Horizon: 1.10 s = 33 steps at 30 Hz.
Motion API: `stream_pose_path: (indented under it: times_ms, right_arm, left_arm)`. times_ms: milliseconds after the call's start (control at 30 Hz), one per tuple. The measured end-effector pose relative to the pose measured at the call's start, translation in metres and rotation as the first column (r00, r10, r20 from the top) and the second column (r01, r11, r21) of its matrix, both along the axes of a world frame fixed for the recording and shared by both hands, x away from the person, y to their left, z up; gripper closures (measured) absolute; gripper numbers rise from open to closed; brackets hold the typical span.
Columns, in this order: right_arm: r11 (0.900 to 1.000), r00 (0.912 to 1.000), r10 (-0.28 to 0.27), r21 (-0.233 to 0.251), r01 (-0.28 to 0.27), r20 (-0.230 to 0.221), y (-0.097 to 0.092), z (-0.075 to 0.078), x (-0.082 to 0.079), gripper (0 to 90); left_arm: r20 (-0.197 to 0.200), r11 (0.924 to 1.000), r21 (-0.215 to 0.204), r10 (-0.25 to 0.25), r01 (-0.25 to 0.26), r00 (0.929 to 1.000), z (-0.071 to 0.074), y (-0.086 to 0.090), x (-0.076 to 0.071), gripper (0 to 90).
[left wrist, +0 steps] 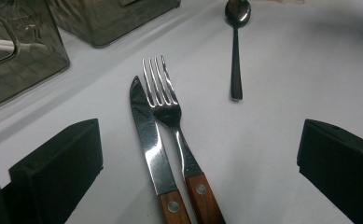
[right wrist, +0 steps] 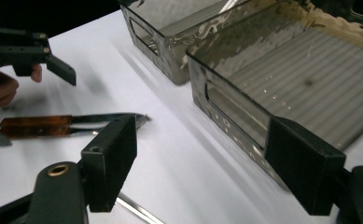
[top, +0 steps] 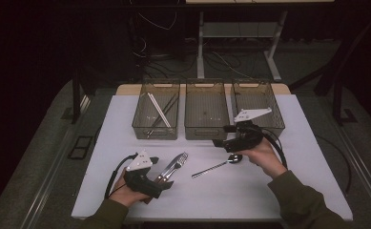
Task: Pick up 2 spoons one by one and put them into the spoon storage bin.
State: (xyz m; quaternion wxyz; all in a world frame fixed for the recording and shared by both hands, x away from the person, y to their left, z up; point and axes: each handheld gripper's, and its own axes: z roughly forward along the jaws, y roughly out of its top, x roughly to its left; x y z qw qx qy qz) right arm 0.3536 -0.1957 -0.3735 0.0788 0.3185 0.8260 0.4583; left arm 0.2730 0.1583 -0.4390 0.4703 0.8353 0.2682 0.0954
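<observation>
Three clear smoky plastic bins (top: 206, 134) stand in a row at the table's far side; the left one holds pale chopsticks (top: 156, 109), the others look bare. Left to sort, by my judgement: a wooden-handled steel knife (left wrist: 152, 149) and fork (left wrist: 175, 122) between the left gripper's (top: 161, 177) released jaws, and a steel spoon (top: 217, 166) near the right gripper (top: 222, 142), jaws apart, grasping nothing.

Olive-green long sleeves (top: 302, 200) cover both forearms. Each black handheld gripper (top: 142, 180) carries a grey three-cornered plate (top: 252, 114), blocky black fingers (right wrist: 110, 158), brass-coloured screws and a trailing black cable.
</observation>
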Motion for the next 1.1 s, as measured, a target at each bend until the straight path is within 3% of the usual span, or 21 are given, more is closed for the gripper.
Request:
stream_pose_path:
  times_ms: [600, 900, 1100]
  right_arm:
    - [0.9951, 0.9957, -0.091, -0.04, 0.09, -0.015, -0.07, -0.013, -0.035, 26.0]
    - [0.9806, 0.9835, -0.177, -0.093, 0.172, -0.039, -0.106, -0.027, -0.04, 26.3]
    - [0.9712, 0.9759, -0.208, -0.131, 0.199, -0.065, -0.121, -0.036, -0.041, 26.9]
  left_arm:
    - [0.004, 1.0, 0.003, -0.001, 0.001, 1.0, 0.0, -0.001, -0.001, 0.0]
    - [0.003, 1.0, 0.006, -0.005, 0.005, 1.0, 0.0, -0.002, -0.001, 0.0]
    - [0.003, 0.9999, 0.012, -0.007, 0.007, 1.0, 0.0, -0.002, -0.001, 0.0]
